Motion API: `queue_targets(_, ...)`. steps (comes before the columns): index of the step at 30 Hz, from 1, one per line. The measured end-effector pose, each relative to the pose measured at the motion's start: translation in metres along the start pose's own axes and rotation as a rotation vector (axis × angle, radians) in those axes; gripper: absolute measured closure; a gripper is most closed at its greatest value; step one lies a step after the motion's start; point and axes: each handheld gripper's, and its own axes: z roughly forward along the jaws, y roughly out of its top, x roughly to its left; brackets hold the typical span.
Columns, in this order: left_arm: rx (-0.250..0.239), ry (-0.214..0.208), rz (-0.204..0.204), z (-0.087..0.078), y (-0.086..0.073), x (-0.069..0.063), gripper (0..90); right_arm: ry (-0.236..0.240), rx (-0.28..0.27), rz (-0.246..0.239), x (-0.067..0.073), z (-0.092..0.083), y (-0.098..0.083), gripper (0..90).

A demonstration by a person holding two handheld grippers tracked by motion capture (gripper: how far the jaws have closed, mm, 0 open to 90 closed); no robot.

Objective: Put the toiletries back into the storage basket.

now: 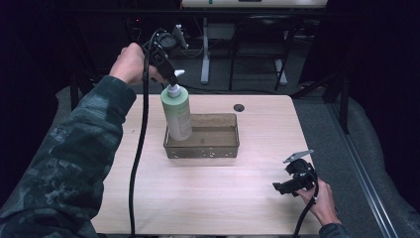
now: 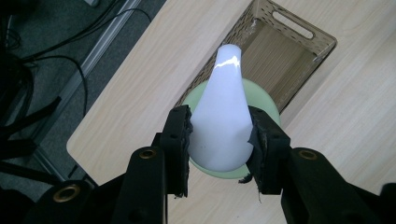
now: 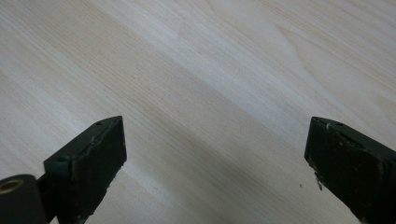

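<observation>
A pale green pump bottle (image 1: pixel 177 113) stands upright at the left end of a brown see-through basket (image 1: pixel 218 148) in the middle of the table. My left gripper (image 1: pixel 173 79) reaches down from above and is shut on the bottle's white pump head (image 2: pixel 223 116); both pads press its sides. The green bottle shoulder (image 2: pixel 261 95) shows beneath the pump. At the table's front right, my right gripper (image 1: pixel 278 187) is held low over bare wood. In the right gripper view its jaws stand wide apart, and the right gripper (image 3: pixel 217 154) has nothing between them.
The light wooden table (image 1: pixel 218 198) has a small dark cable hole (image 1: pixel 239 107) behind the basket. A black cable (image 1: pixel 138 158) trails from the left gripper across the table's left side. Dark floor, chair legs and cables lie beyond the far edge.
</observation>
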Motion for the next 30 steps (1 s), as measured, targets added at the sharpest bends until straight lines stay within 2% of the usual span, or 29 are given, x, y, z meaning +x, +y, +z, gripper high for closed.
queue_targets(5,0.006,0.003,0.005,0.006,0.0,-0.001,63.1,-0.005,-0.002,-0.004,0.001,-0.001,0.0,4.9)
queue_targets(14,0.003,-0.012,-0.01,0.017,-0.001,0.001,63.1,-0.011,-0.003,-0.008,0.0,-0.001,0.0,5.1)
queue_targets(19,0.004,-0.003,-0.008,0.02,-0.001,0.001,63.1,-0.01,-0.005,-0.007,0.0,-0.001,0.0,5.2)
queue_targets(23,0.016,-0.014,-0.01,0.025,-0.001,0.002,63.1,-0.011,-0.004,-0.008,0.001,-0.001,0.0,5.2)
queue_targets(30,0.0,-0.007,-0.025,0.033,-0.002,0.004,63.1,-0.005,-0.004,-0.002,0.0,-0.002,0.0,5.5)
